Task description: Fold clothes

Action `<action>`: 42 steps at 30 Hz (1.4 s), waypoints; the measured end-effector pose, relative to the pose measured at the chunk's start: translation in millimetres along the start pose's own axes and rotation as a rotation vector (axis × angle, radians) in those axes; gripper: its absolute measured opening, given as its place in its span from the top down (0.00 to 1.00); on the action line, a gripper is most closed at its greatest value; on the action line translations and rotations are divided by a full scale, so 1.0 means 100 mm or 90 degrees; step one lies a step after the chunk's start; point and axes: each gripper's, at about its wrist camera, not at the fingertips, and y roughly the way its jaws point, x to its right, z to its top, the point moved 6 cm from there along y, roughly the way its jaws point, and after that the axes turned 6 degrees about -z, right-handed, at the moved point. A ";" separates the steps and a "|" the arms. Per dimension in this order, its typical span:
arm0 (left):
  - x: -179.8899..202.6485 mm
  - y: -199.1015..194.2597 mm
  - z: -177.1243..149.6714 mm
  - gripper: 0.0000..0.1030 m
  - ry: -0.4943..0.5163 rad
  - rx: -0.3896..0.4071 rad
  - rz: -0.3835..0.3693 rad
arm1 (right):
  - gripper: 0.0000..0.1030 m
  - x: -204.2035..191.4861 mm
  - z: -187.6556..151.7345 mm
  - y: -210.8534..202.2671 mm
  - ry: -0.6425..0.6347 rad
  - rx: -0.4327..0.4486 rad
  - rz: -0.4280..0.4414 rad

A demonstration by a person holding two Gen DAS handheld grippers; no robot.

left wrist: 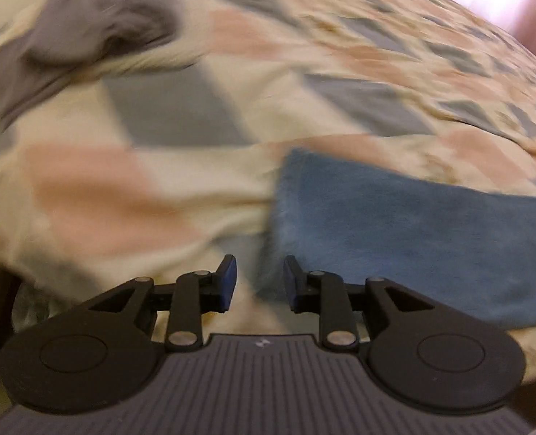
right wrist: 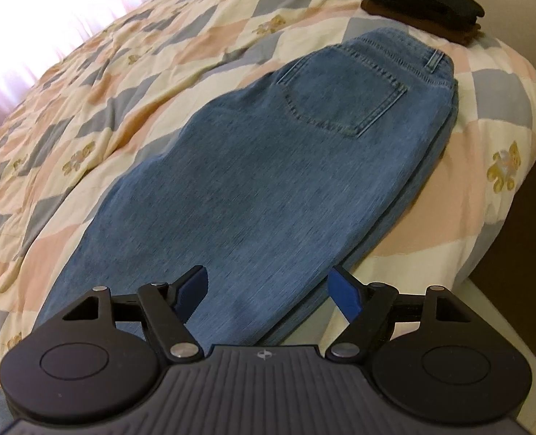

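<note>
fingers point(right wrist: 195, 291) of the right gripper point(right wrist: 269, 291) spread wide, nothing between them; they sit low over the lower leg part of the jeans point(right wrist: 268, 166). left gripper point(left wrist: 260, 282) fingers point(left wrist: 228, 281) parted by a narrower gap, also holding nothing, at the near corner of the same denim point(left wrist: 413, 239), which enters the left wrist view as a blue panel from the right

jeans: lie on the quilt point(right wrist: 86, 116) of the bed, near its right edge, folded lengthwise, one leg stacked on the other, back pocket up, waistband at the far end. beyond the waistband, close to it, a dark folded stack point(right wrist: 424, 3), black item on a brown one. in the left wrist view a grey garment point(left wrist: 97, 29) lies crumpled well apart, far left on the quilt

left wrist view is motion-blurred; exact contact between left fingers and cloth cannot be told

judgement: lengthwise fold looks done, crosswise fold not yet made; likely next is a grasp at the hem end

risks:
- two layers of denim: a shallow pinch may take only the top leg, so the layers slide apart on lifting
- soft, rumpled quilt: fingers pressed down may catch quilt fabric together with the denim and drag it
- jeans lie close to the bed's right edge: an uneven pull by the two grippers could skew the fold or slip cloth over the side
- carrying the hem too far could disturb the dark stack
</note>
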 end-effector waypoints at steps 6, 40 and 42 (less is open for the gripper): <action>1.89 0.77 0.76 0.75 0.104 -0.051 -0.255 | 0.27 0.48 0.52 0.17 0.041 0.043 0.015; 5.29 2.74 0.92 1.00 0.318 -0.099 -0.321 | 0.96 2.03 2.88 1.85 -0.019 -0.011 0.136; 5.24 2.60 1.05 1.00 0.307 -0.082 -0.327 | 0.89 1.86 2.89 1.89 -0.081 0.004 0.085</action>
